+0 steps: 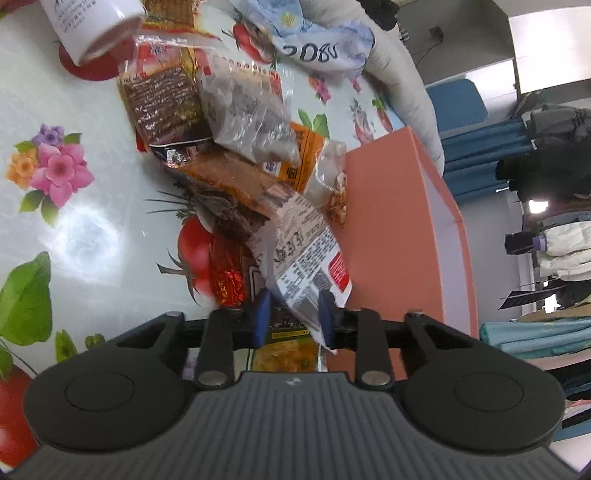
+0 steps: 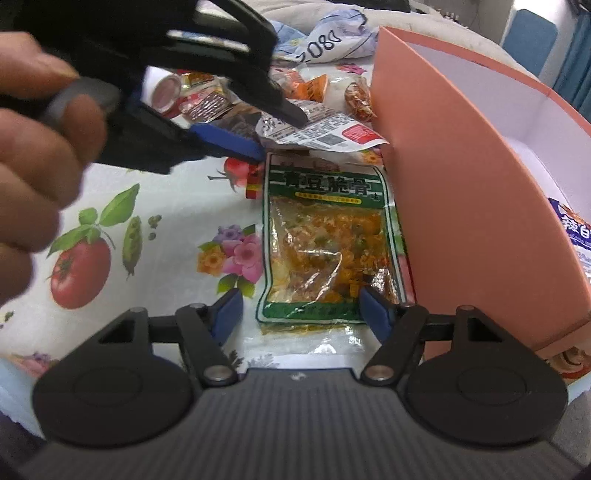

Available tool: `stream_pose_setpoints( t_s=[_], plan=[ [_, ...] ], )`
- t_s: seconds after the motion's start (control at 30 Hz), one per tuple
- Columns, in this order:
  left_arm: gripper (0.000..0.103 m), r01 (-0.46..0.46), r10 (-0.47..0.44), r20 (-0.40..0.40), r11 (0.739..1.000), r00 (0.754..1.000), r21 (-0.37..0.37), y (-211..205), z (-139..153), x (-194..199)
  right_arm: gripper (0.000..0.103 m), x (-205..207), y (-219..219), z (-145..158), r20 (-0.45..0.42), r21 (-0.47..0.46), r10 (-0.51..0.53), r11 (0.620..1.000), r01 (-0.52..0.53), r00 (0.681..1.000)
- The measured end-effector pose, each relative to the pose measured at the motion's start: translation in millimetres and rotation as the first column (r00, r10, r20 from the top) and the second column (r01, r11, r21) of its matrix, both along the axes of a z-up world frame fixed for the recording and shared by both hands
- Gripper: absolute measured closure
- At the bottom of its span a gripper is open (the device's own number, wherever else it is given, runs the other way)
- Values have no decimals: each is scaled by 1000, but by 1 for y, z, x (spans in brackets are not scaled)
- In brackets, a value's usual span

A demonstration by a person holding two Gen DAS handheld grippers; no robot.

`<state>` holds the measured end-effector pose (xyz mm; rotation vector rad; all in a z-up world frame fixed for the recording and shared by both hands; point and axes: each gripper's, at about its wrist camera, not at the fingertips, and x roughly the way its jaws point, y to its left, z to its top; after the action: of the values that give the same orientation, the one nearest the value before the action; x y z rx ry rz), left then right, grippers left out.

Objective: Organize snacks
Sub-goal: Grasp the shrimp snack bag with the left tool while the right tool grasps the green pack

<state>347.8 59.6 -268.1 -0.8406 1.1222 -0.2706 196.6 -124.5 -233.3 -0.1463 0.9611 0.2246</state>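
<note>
The box (image 2: 454,192) is standing on the counter (image 2: 159,266). Just left of the box a flat packet (image 2: 325,240) is lying, and behind that packet a printed packet (image 2: 325,129) is resting on the snack heap (image 1: 221,122). Behind the heap a canister (image 1: 92,26) is sitting, and inside the box another bag (image 2: 576,236) is lying

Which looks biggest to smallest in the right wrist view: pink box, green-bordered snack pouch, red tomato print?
1. pink box
2. green-bordered snack pouch
3. red tomato print on the tablecloth

The box stands beside the pouch at similar range, so nearness does not upset this order.
</note>
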Motion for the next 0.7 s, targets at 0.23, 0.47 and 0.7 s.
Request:
stream_pose_setpoints(
  t_s=[0.23,0.47,0.7],
  plan=[
    [91,-20,20,7,999,1000,37,-1,3,-7,47,-4,2,1,-5,-6,31,1000,-31,1000],
    [96,-52,52,15,998,999,33,6,11,-26,62,-9,3,3,-20,9,62,998,-62,998],
    [102,-104,103,55,994,993,14,26,33,-60,66,-21,2,8,-51,39,94,995,-92,994]
  ],
)
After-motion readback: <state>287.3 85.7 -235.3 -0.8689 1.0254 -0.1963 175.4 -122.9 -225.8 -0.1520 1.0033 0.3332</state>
